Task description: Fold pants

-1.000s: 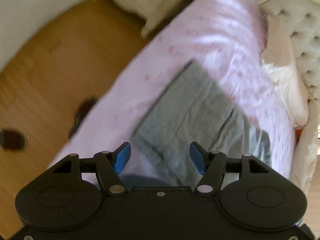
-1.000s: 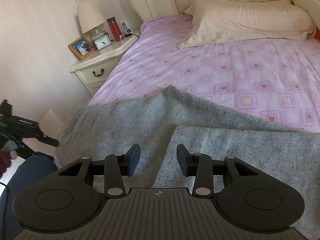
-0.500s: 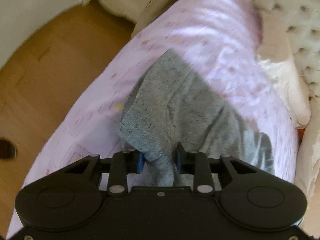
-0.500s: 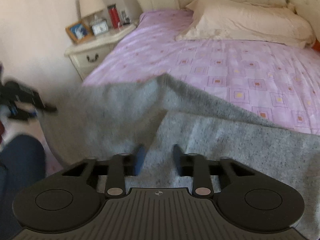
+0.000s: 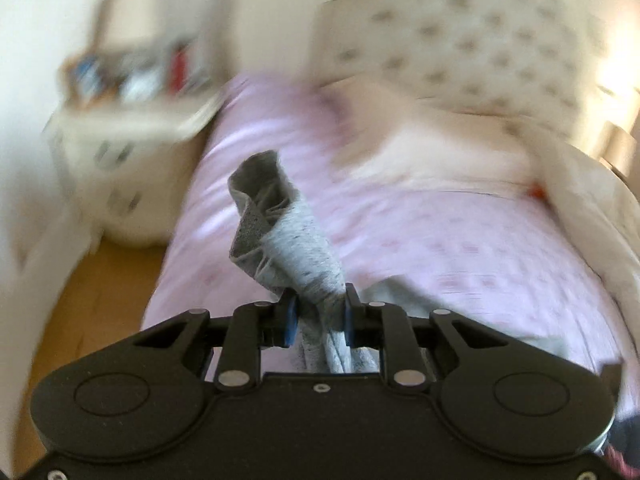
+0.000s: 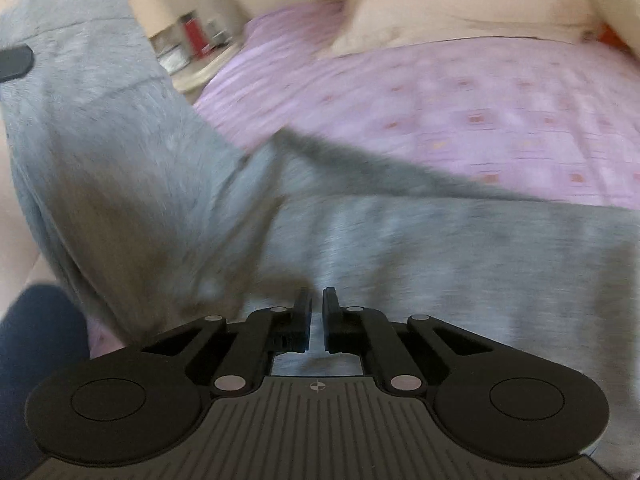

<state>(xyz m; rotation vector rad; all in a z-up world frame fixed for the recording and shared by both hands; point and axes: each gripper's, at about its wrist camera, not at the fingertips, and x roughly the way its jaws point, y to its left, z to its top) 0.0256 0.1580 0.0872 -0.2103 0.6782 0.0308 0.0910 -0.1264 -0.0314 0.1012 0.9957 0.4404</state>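
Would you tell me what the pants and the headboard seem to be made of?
Pants: probably soft knit jersey, matte; heathered grey with dark flecks, draping and bunching limply. Headboard: looks like padded upholstery, cream; rows of button dimples. Blur hides whether it is fabric or leather.

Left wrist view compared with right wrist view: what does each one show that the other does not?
Only the left wrist view shows the left gripper shut on a bunched end of the grey pants, and the wooden floor. Only the right wrist view shows the right gripper and a lamp. Both show the pants, the purple bedsheet and the nightstand.
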